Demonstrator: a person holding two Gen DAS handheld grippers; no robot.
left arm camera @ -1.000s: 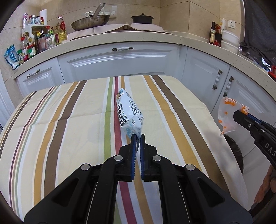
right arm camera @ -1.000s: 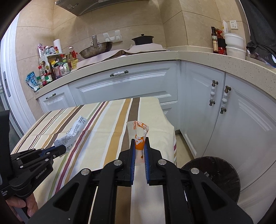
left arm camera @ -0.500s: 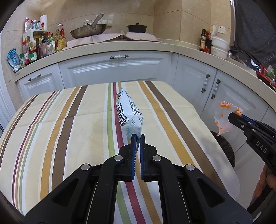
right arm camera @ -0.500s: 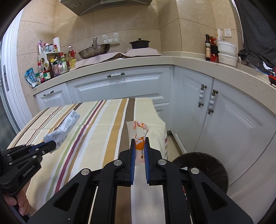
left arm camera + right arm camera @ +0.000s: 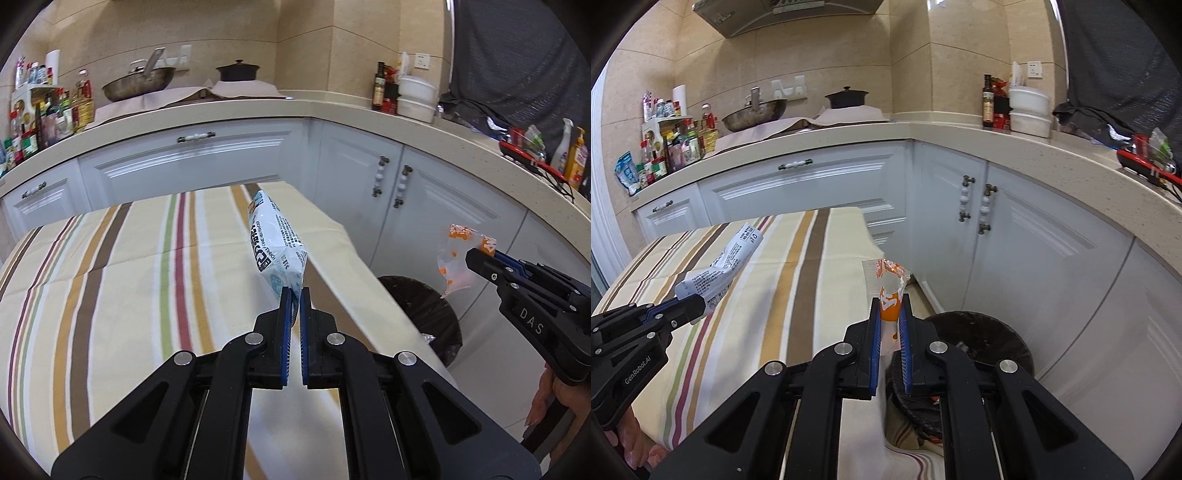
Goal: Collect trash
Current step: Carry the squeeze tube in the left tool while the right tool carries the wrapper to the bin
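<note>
Black tongs [image 5: 294, 295] with blue pads [image 5: 284, 332], silver screws and white lettering.

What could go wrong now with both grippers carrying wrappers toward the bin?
1. The left gripper pinches the white snack bag only by its bottom corner, so it may slip out and land on the striped tablecloth.
2. That bag hangs over the table, not the trash bin; letting go now would likely miss.
3. The orange wrapper in the right gripper is light film and may cling to the fingers or flutter past the rim.
</note>
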